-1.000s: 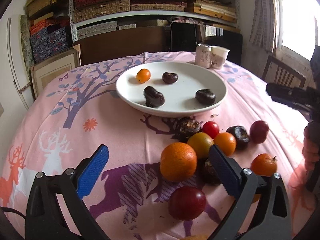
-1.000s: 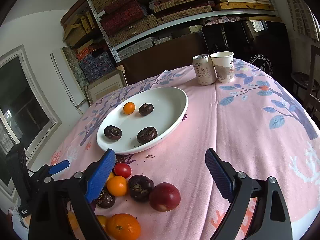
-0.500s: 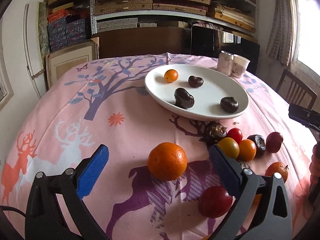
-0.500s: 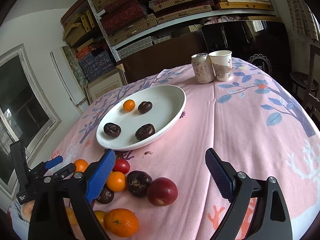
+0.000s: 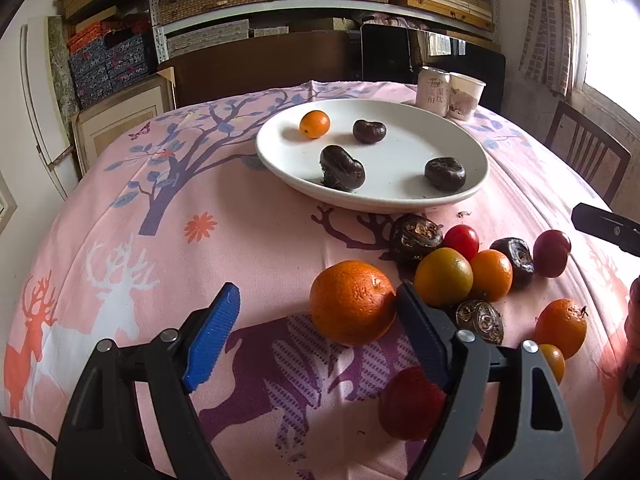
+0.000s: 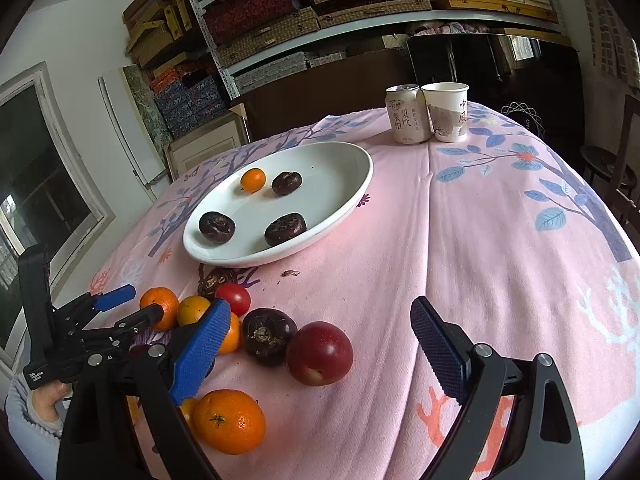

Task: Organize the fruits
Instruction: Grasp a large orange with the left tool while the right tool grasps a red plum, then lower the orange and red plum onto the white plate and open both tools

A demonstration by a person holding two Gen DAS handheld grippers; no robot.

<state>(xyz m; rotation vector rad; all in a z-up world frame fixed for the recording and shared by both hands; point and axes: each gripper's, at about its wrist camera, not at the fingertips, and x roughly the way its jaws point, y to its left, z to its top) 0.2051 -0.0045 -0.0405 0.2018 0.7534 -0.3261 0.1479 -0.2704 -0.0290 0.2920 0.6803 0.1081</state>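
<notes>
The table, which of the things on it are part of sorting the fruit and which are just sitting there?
Part of the job:
white plate
big orange
loose fruit pile
left gripper, closing on the big orange

Just lying about:
drink can
paper cup

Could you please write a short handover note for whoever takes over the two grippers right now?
Left gripper: open, jaws just been closing around the big orange; one pad touches it, the other is clear, so no grip yet.
Right gripper: open, empty, above the red plum.
Done: one small orange and three dark fruits on the white plate.
Left: the cluster of loose fruit on the tablecloth in front of the plate, including a cherry tomato, still needs sorting.
</notes>
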